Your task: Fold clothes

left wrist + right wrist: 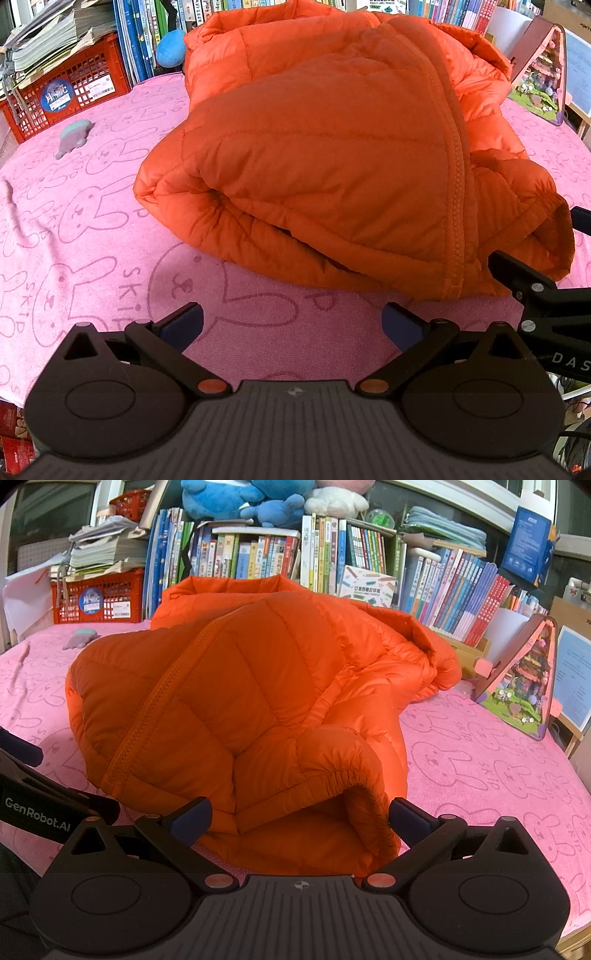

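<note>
Grippers gape empty: left gripper (291, 325) short of jacket (332, 147), right gripper (301, 818) straddling cuff (354, 790).

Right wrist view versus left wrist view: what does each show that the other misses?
Only the right wrist view shows the plush toys on top of the books and the sleeve cuff lying between the open right claw. Only the left wrist view shows the open left claw over bare pink towel, short of the jacket. Both show the orange jacket, partly folded, the red crate and the small grey toy.
</note>
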`<action>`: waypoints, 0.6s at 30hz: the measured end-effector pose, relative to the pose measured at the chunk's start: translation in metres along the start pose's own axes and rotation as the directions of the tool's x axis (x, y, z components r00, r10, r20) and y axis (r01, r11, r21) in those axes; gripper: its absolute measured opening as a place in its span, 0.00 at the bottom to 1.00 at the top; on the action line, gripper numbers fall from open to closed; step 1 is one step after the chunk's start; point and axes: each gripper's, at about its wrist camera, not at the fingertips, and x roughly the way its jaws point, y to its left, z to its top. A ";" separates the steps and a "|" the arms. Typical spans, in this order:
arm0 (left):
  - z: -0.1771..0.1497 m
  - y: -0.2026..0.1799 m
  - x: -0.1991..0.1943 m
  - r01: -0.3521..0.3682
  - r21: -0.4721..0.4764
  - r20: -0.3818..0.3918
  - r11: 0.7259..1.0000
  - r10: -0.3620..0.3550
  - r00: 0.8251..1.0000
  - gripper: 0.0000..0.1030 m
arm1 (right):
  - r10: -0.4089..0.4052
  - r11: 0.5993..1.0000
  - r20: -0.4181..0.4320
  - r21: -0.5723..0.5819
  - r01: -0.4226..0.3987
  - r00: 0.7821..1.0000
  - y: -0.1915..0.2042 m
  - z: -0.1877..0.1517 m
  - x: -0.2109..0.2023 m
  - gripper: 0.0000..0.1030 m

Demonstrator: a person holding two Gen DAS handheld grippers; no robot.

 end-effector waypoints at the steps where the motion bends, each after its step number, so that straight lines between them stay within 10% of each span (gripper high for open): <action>1: 0.000 0.000 0.000 -0.001 -0.001 -0.001 1.000 0.001 1.000 1.00 | 0.000 1.000 0.000 0.000 0.000 1.000 0.000 0.000 0.000 1.00; 18: -0.001 0.001 0.002 -0.013 -0.004 -0.006 1.000 0.013 1.000 1.00 | 0.000 1.000 -0.001 0.000 0.000 1.000 0.000 -0.002 0.003 1.00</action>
